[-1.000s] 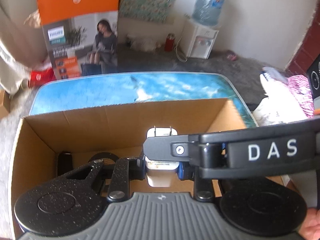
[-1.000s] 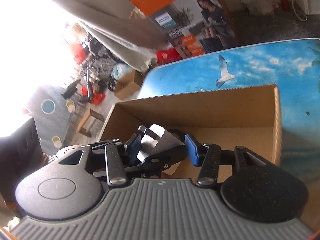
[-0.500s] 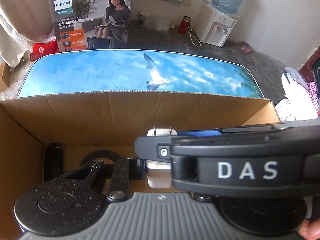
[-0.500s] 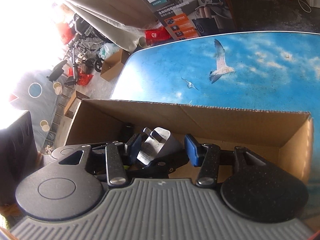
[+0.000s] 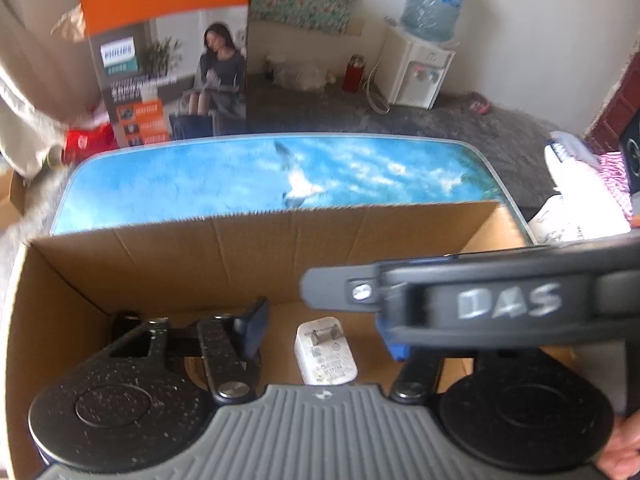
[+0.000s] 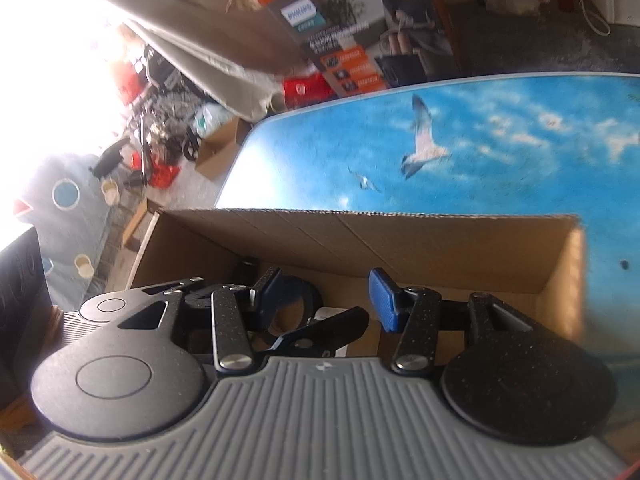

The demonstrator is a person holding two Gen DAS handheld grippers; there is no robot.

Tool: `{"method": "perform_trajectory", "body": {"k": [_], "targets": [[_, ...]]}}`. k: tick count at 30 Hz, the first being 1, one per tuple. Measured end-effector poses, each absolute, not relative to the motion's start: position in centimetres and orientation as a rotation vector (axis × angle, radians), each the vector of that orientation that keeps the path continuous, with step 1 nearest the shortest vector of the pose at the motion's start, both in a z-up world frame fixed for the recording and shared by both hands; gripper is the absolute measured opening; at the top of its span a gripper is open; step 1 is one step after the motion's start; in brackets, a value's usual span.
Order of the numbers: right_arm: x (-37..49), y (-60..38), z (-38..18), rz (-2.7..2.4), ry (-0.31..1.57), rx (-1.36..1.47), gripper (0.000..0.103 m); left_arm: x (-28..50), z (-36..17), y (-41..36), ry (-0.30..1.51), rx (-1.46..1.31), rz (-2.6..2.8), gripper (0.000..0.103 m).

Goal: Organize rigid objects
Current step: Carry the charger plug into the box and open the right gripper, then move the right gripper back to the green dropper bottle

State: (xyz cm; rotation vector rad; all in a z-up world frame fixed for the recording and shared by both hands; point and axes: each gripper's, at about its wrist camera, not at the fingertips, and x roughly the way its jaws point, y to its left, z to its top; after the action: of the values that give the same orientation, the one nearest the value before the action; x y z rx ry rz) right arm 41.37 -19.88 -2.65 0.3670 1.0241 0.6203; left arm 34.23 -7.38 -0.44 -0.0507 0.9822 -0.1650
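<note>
An open cardboard box point(image 5: 248, 252) stands on the table. A white charger plug point(image 5: 325, 354) lies on its floor, prongs up. My left gripper point(image 5: 324, 334) hangs over it, jaws opening; the plug sits between the pads, touched by neither. The "DAS"-marked side of my right gripper point(image 5: 508, 304) crosses in front at the right. In the right wrist view, my right gripper point(image 6: 326, 300) is open inside the box with nothing in its grip. One left finger point(image 6: 320, 328) shows below it. A black ring point(image 6: 298, 292) and a black cylinder point(image 6: 248, 266) lie in the box's left part.
The table point(image 5: 200, 176) has a glossy sky-and-seagull top. Behind it stands a tall orange Philips carton point(image 5: 168, 60), with a water dispenser point(image 5: 420, 68) at the wall. Cloth bundles point(image 5: 580, 200) lie at the right. A person's hand point(image 5: 624, 452) shows at the lower right.
The left jaws have spread apart and let go of the white charger plug, which now lies on the box floor. The right gripper has sunk a little into the box.
</note>
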Motion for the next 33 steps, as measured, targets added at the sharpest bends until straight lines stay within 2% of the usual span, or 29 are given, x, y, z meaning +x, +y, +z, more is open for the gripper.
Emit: {"method": "perform_trajectory", "body": {"k": [5, 16, 24, 33], "targets": [[36.2, -23.0, 1.2, 0.629, 0.886, 0.402, 0.049, 31.4, 2.0, -7.5, 0.916, -0.014, -0.162, 0.075], [20.2, -30.2, 6.3, 0.62, 0.588, 0.545, 0.05, 22.7, 6.9, -7.1, 0.803, -0.026, -0.245, 0.084], [12.2, -30.7, 4.1, 0.586, 0.559, 0.618, 0.053, 14.9, 7.1, -5.8, 0.767, -0.012, -0.309, 0.086], [9.9, -27.6, 0.5, 0.6, 0.644, 0.624, 0.054, 9.0, 4.3, -5.5, 0.779, 0.043, -0.302, 0.086]]}}
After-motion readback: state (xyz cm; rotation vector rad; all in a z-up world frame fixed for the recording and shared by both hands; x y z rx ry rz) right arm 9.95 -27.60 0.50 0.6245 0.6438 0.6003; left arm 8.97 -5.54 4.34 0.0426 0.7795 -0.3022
